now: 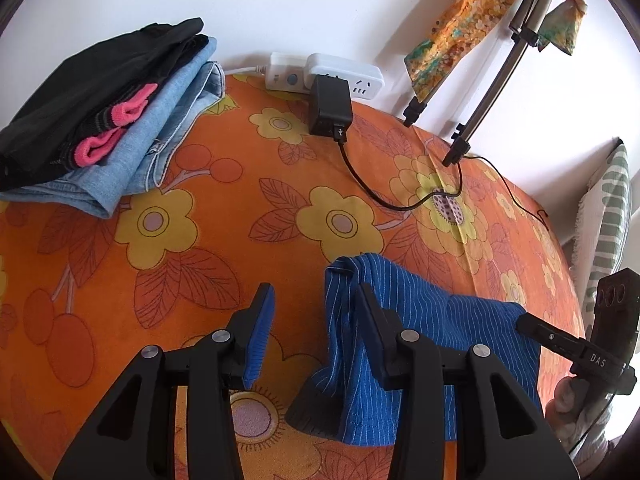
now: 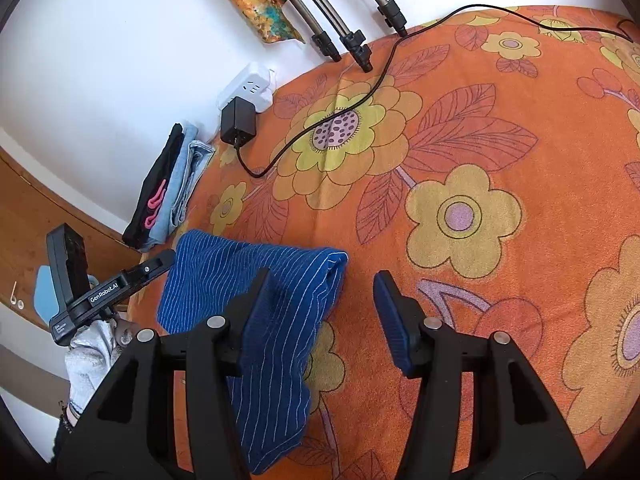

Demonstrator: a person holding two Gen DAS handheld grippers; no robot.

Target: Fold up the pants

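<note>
Blue pinstriped pants lie bunched on the orange flowered cloth, stretched between the two grippers. My left gripper is open; its right finger is tucked under or behind a fold of the pants, its left finger is over bare cloth. In the right wrist view the pants lie at lower left. My right gripper is open; its left finger rests against the pants' folded edge, its right finger is over bare cloth. Neither pair of jaws pinches the fabric.
A stack of folded clothes, black, pink and denim, sits at the back left by the wall. A white power strip with a black adapter and cable lies at the back. Tripod legs stand on the cloth. A striped pillow is at right.
</note>
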